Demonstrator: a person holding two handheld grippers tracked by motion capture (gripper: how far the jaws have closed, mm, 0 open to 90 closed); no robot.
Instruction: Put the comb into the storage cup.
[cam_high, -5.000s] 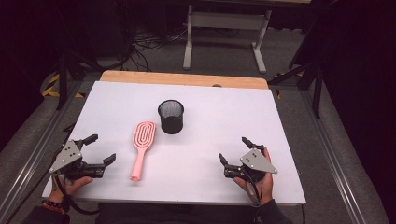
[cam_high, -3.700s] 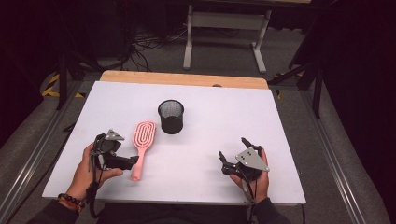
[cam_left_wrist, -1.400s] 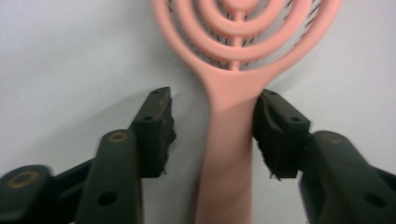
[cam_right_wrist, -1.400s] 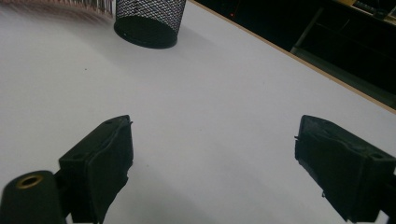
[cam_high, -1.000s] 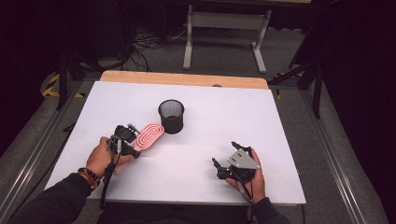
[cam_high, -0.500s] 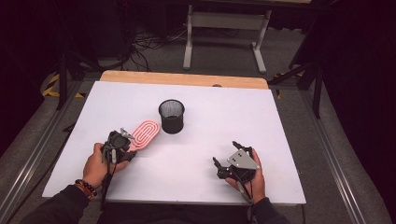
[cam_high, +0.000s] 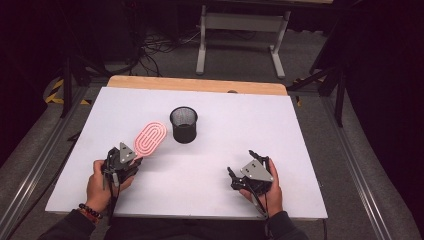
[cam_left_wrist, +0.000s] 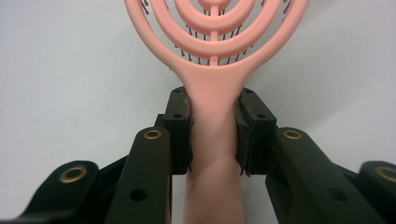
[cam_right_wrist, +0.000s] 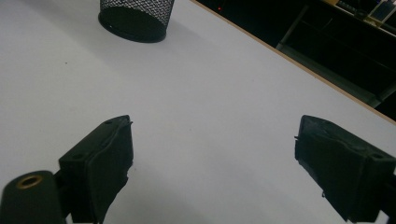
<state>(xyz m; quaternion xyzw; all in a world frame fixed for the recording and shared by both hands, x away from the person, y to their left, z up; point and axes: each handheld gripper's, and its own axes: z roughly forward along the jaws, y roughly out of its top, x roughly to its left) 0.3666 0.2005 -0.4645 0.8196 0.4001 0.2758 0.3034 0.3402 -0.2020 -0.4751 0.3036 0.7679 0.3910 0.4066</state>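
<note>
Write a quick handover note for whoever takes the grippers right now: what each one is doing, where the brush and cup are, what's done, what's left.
Left gripper: shut on the pink hairbrush by its handle, head raised toward the cup.
Right gripper: open, holding nothing, over the white table at the near right.
Black mesh cup: upright mid-table, just right of the brush head.
Done: brush gripped.
Left: probably stand the brush in the cup, then let go.

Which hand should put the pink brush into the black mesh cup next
Left. The left gripper is already clamped on the handle of the brush, whose head sits just beside the cup. The right gripper is open, holds nothing, and sits farther off.
</note>
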